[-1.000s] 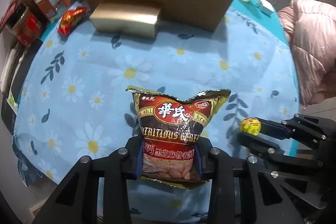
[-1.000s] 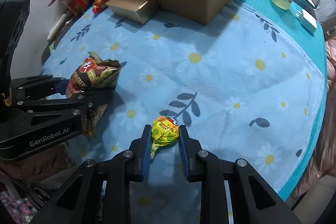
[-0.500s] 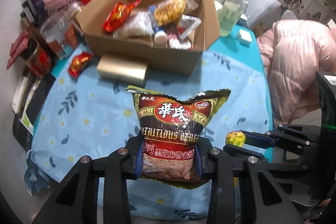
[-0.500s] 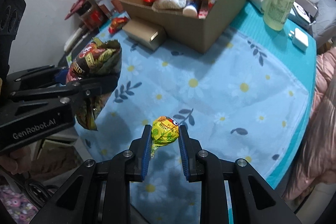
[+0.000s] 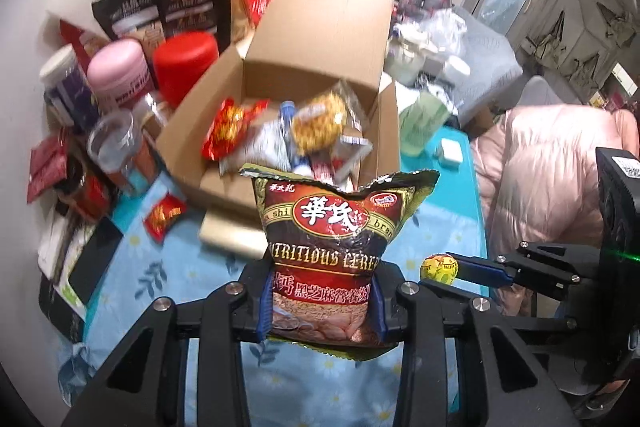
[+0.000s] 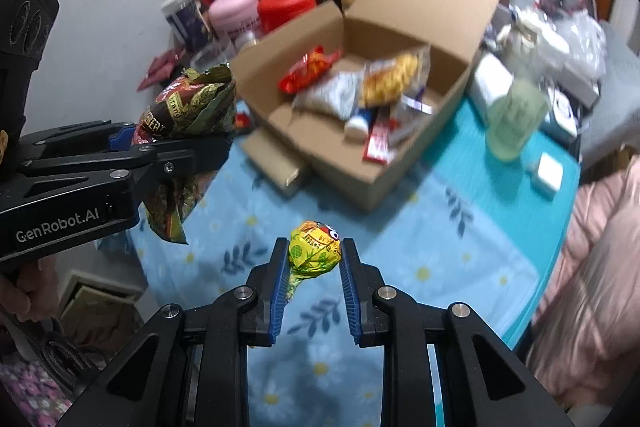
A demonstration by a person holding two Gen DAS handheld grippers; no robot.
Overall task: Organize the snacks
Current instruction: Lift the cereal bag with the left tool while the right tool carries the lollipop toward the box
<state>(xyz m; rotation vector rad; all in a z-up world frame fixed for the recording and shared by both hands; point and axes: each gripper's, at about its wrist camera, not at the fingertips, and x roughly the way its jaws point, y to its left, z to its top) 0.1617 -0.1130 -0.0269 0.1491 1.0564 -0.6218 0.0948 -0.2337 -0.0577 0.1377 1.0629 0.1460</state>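
Cereal bag (image 5: pixel 334 259): brown and gold foil pouch, torn along its top edge, held upright in the air by its lower part between the blue pads of the left tool (image 5: pixel 320 307), jaws narrowed onto it; it hangs above the flowered tabletop (image 5: pixel 152 275), short of the cardboard box (image 5: pixel 316 39). Yellow wrapped lollipop (image 6: pixel 315 251): pinched by its round head in the right tool (image 6: pixel 315 279), jaws nearly closed on it, wrapper tail pointing down, likewise over the tabletop and well apart from the box. Box: flaps open, already holding a red packet (image 6: pixel 308 69), a clear bag of yellow snack (image 6: pixel 394 79) and several smaller items, leaving little bare floor. Gold carton (image 5: pixel 234 237): lies on the tabletop touching the box's near wall. Small red sachet (image 5: pixel 164 217): loose on the cloth left of the carton. Jars, a glass and packets crowd the tabletop's far left edge. Risks, as judged: the open top could spill cereal if the bag tips forward over the box; the grip is low on slick foil, so the tall upper part may flop or the pouch slide out; the lollipop's rounded head could squirt from the pads; the two tools travel close together and may clash at the box mouth; a bag dropped on the heaped contents may rest proud or topple out.
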